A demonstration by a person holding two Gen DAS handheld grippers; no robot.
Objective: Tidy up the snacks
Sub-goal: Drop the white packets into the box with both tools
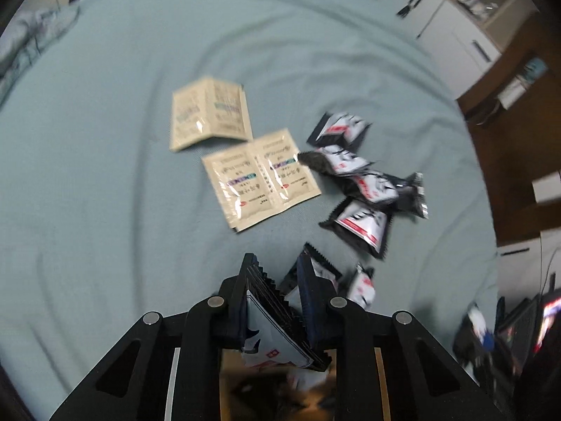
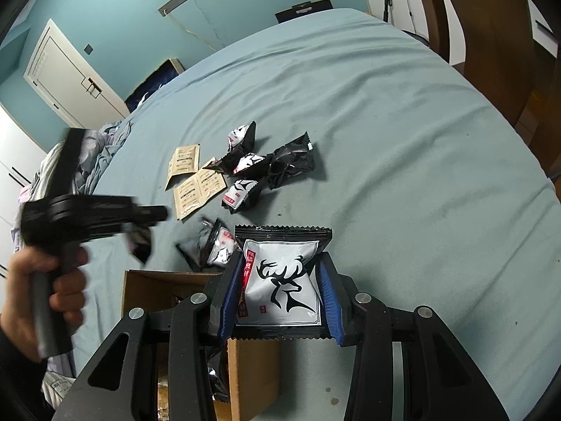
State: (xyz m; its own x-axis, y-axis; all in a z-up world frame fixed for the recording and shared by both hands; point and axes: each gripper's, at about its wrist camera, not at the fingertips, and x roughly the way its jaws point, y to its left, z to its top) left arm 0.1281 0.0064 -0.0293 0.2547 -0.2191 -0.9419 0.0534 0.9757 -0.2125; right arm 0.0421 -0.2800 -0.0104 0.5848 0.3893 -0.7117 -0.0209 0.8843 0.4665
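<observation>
My left gripper is shut on a black-and-white snack packet, held edge-on above a cardboard box. In the right wrist view the left gripper is blurred, with its packet hanging from it. My right gripper is shut on a deer-print snack packet over the cardboard box. Several black-and-white packets and two beige sachet pairs lie on the blue bedsheet. They also show in the right wrist view: packets, sachets.
Two more packets lie next to the box's far edge. Crumpled bedding is piled at the left of the bed. White cabinets and wooden furniture stand beyond the bed's right edge.
</observation>
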